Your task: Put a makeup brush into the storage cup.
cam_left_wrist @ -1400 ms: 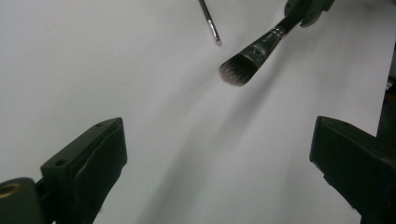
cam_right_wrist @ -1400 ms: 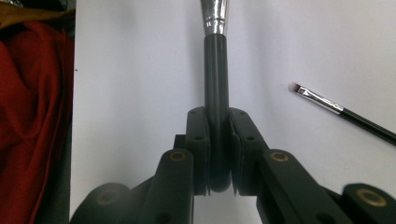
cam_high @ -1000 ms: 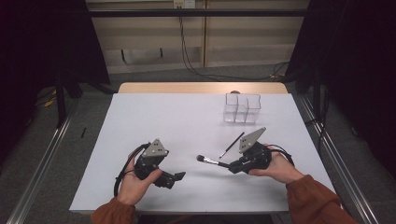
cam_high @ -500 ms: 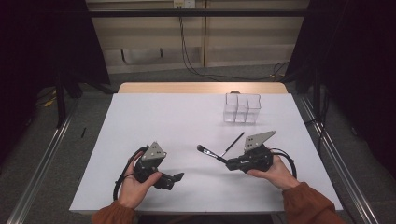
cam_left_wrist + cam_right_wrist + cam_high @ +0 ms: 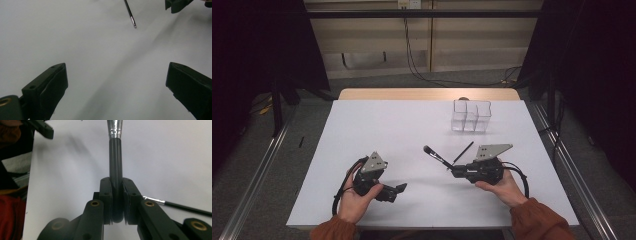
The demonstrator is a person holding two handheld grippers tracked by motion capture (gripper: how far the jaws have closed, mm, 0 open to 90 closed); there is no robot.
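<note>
Right gripper (image 5: pixel 456 171): clamped on the black-handled, silver-ferruled makeup brush (image 5: pixel 115 170), gripped by its handle end.
Left gripper (image 5: pixel 398 189): jaws wide apart, holding nothing.
Thin black pencil-like stick (image 5: pixel 463 152): on the white table (image 5: pixel 387 130), just beyond the right gripper.
Risk: the brush could pivot or slip, since most of its length overhangs the jaws.

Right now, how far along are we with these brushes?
Done: nothing visibly stowed; the clear organizer looks empty. In hand: right gripper clamps the thick brush, lifted off the table. Left: the thin brush lies on the table; left gripper is open.
</note>
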